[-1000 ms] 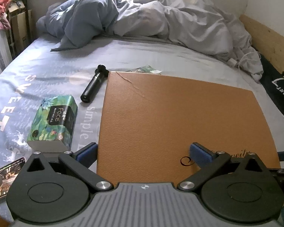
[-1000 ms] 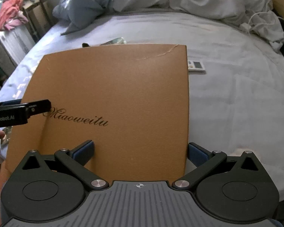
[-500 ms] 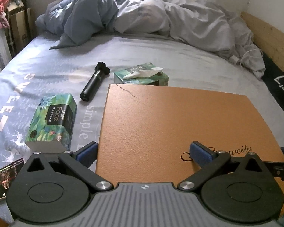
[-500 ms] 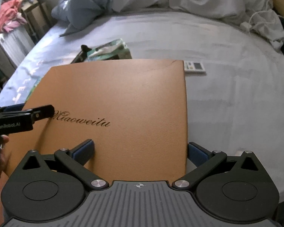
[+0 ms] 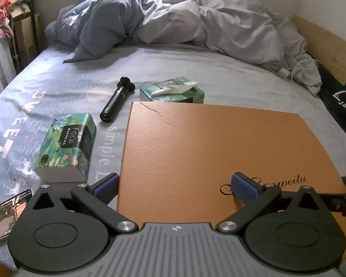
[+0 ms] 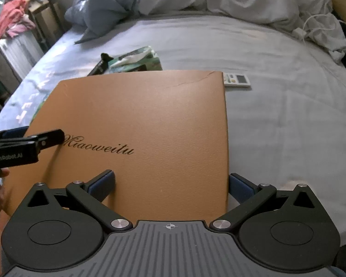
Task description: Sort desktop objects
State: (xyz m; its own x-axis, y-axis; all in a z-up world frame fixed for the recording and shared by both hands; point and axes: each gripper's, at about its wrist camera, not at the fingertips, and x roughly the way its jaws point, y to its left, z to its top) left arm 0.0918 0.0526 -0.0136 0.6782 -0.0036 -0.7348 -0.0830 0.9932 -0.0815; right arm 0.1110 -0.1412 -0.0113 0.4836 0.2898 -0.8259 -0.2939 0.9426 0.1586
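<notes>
A brown leather-look mat [image 5: 214, 157] lies on the bed; it also fills the right wrist view [image 6: 145, 127]. My left gripper [image 5: 175, 185] is open, its fingers straddling the mat's near left corner. My right gripper [image 6: 171, 185] is open, straddling the mat's near right corner. Left of the mat lie a green tissue pack [image 5: 67, 147], a black cylinder [image 5: 117, 101] and an open green tissue box [image 5: 173, 91]. A white remote [image 6: 237, 79] lies past the mat's far right corner.
A phone [image 5: 7, 212] lies at the bed's near left edge. A crumpled duvet [image 5: 173, 23] heaps at the far end, with a white charger cable [image 5: 297, 69]. A wooden bed frame [image 5: 329, 46] runs along the right. A radiator [image 6: 18, 53] stands left.
The mat's far edge has come down flat onto the bed, uncovering the tissue box and the remote behind it. Both grippers stay open at the near corners.
</notes>
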